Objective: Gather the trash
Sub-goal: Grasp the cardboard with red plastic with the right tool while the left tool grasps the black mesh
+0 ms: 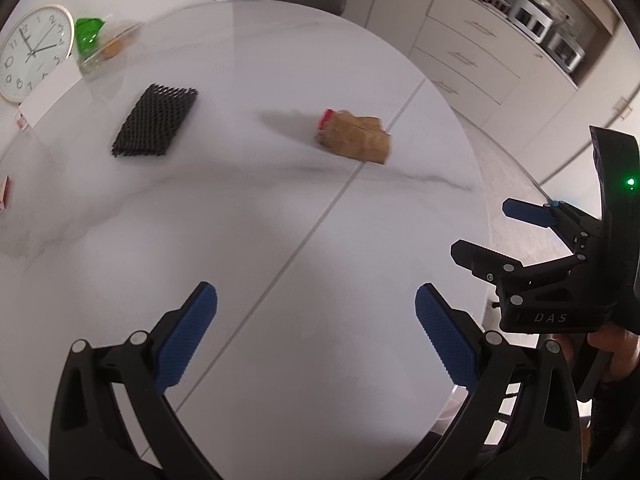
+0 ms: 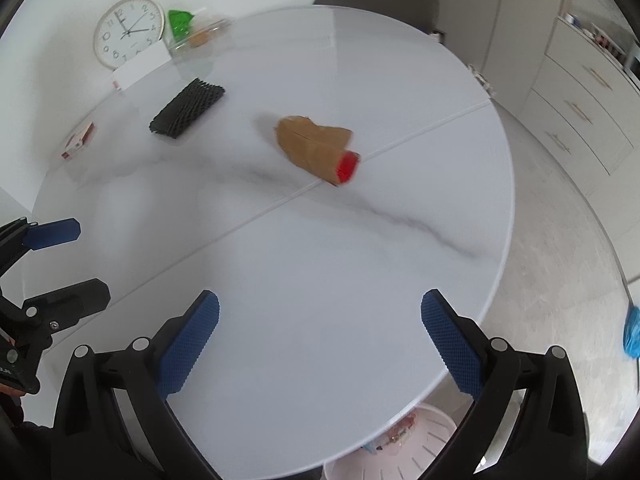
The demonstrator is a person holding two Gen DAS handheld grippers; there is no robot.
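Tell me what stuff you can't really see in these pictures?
- Brown paper bag with a red end: motion blur in both views, so what is inside is unknown.
- Pink basket: right wrist view, mostly hidden under the table edge.
- Small red and white box: cut off by the left wrist view's edge; print too small in the right.
- Green packet: far and blurred.

Soft, even daylight washes the glossy white marble-look round table (image 2: 360,280), casting faint shadows beside the motion-smeared crumpled brown paper bag with a red end (image 2: 316,148), while fisheye distortion bends both views and darkens their corners.
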